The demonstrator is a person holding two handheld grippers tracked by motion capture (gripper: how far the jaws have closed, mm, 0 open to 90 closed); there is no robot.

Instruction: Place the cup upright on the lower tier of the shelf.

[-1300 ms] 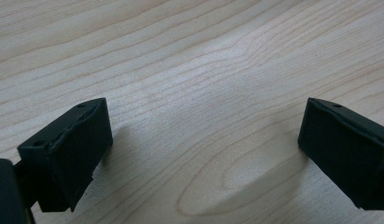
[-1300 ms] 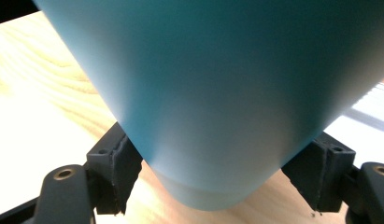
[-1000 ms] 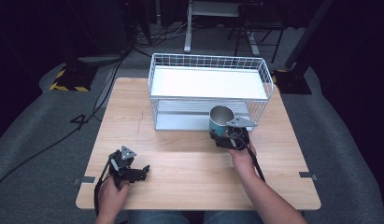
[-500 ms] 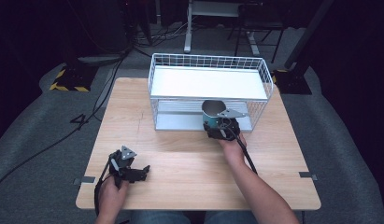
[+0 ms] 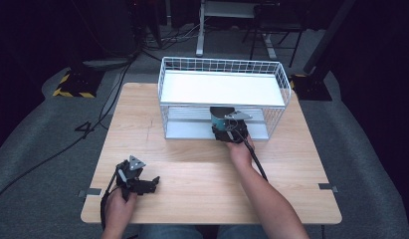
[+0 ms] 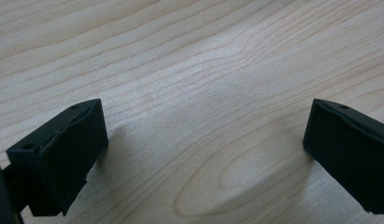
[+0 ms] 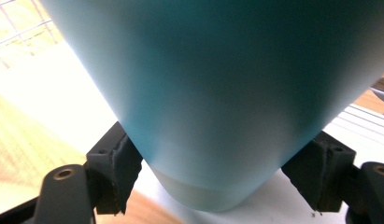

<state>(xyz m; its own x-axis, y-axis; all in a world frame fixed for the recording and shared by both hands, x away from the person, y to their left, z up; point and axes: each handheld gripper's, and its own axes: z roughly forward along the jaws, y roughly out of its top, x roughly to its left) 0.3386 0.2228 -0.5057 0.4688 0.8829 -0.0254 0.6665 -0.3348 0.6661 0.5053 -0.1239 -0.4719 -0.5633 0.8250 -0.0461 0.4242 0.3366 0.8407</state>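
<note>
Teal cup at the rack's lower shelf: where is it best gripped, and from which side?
Probably low on the teal cup wall, where it tapers, coming from the table's front: the right gripper already clamps there, and the wire rack blocks the top.

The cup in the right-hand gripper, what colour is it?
Teal; the cup shows best in the right gripper view.

The high view looks forward and down over the whole worktop (image 5: pixel 192 199). Each gripper view sits very close: left faces bare worktop, right faces the teal cup (image 7: pixel 217 93).
</note>
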